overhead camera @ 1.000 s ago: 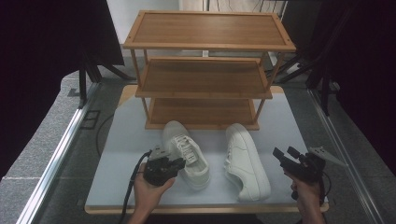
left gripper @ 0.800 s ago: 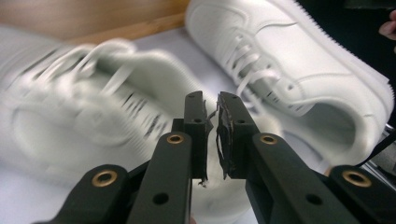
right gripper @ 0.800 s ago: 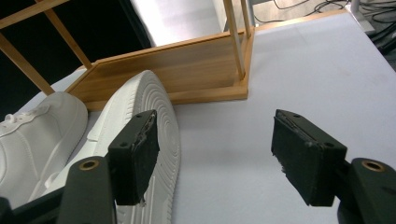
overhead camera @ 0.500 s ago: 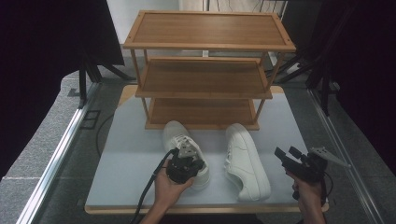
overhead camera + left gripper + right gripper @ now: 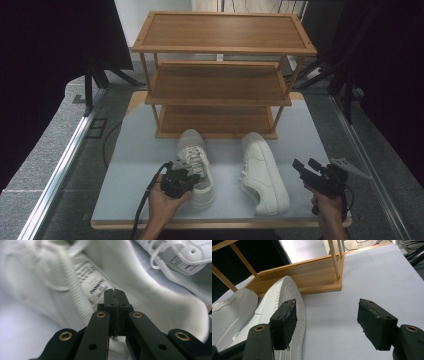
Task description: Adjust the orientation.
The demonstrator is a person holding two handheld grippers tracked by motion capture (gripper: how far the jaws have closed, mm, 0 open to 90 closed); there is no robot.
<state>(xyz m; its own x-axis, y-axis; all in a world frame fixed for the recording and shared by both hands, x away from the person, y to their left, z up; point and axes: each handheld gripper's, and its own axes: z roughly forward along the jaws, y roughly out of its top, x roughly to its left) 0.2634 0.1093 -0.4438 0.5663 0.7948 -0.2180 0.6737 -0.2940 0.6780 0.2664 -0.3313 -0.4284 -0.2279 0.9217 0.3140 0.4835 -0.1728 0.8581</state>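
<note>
Two white sneakers lie on the pale table in front of a wooden shoe rack (image 5: 220,80). The left sneaker (image 5: 196,162) stands upright with its toe toward the rack. My left gripper (image 5: 186,179) is shut and hovers over this shoe's opening. In the left gripper view its closed tips (image 5: 115,294) point at the tongue label (image 5: 96,288), with nothing visible between them. The right sneaker (image 5: 262,172) leans on its side. My right gripper (image 5: 306,169) is open just right of it, and its fingers (image 5: 285,321) frame bare table beside the ribbed sole (image 5: 290,298).
The rack has three shelves; its bottom shelf (image 5: 299,277) sits just behind the shoes. The table's front edge (image 5: 220,224) is close to both hands. Dark stands and cables ring the table, and a metal rail (image 5: 60,165) runs along the left.
My left gripper has moved right, from beside the left sneaker to over its opening. The right gripper has stayed almost still and open.
</note>
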